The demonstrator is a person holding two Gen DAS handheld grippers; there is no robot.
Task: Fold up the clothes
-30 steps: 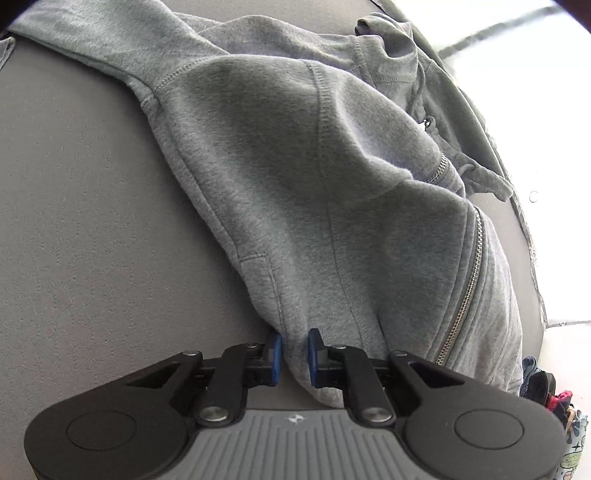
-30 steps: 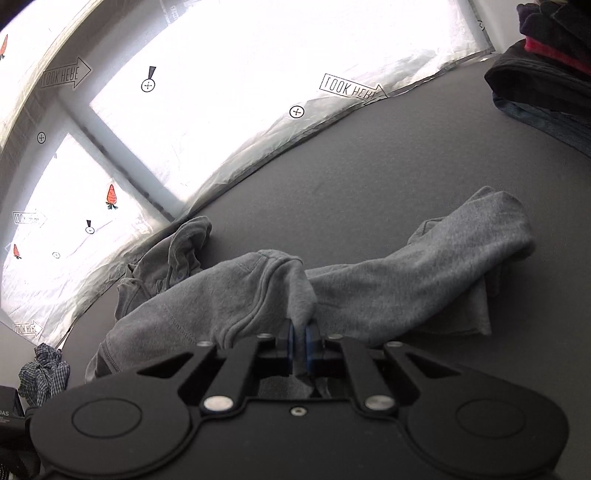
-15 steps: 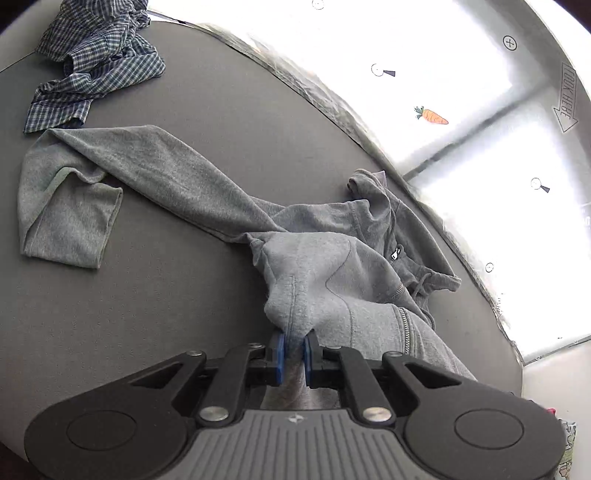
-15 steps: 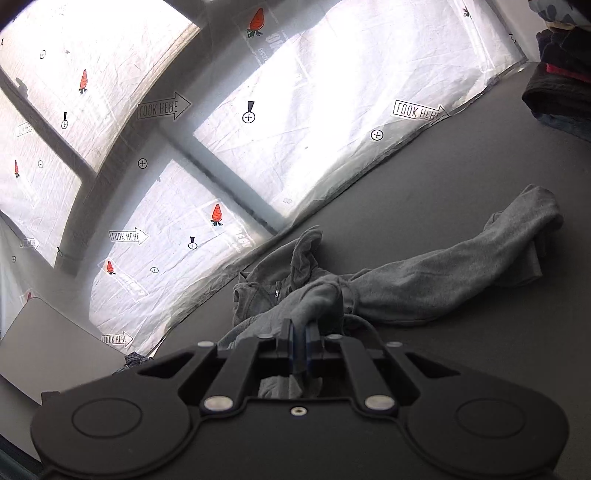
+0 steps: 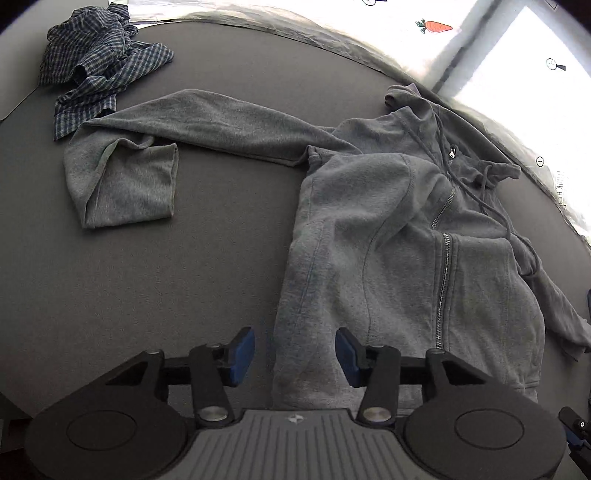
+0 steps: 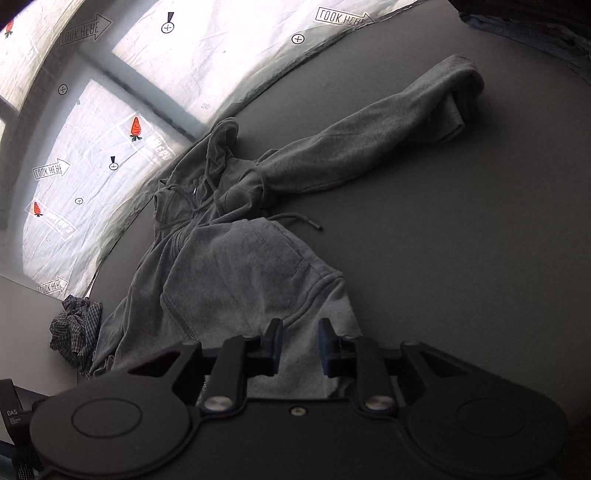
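Observation:
A grey zip-up hoodie (image 5: 388, 236) lies spread on the dark grey table, front up, hood toward the bright wall. Its left sleeve (image 5: 207, 122) stretches left with the cuff folded back. In the right wrist view the hoodie (image 6: 236, 273) lies crumpled, its other sleeve (image 6: 369, 147) stretched to the right. My left gripper (image 5: 294, 354) is open over the hoodie's bottom hem, jaws apart on either side of the cloth. My right gripper (image 6: 300, 341) is open over the other bottom corner, holding nothing.
A blue checked shirt (image 5: 99, 66) lies bunched at the far left of the table; it also shows in the right wrist view (image 6: 75, 330). Dark folded clothes (image 6: 524, 26) sit at the far right. The table's far edge meets a white marked sheet (image 6: 221, 48).
Both grippers were shut on the hoodie and holding it up; now both have opened and let it go. The hoodie has dropped flat onto the table.

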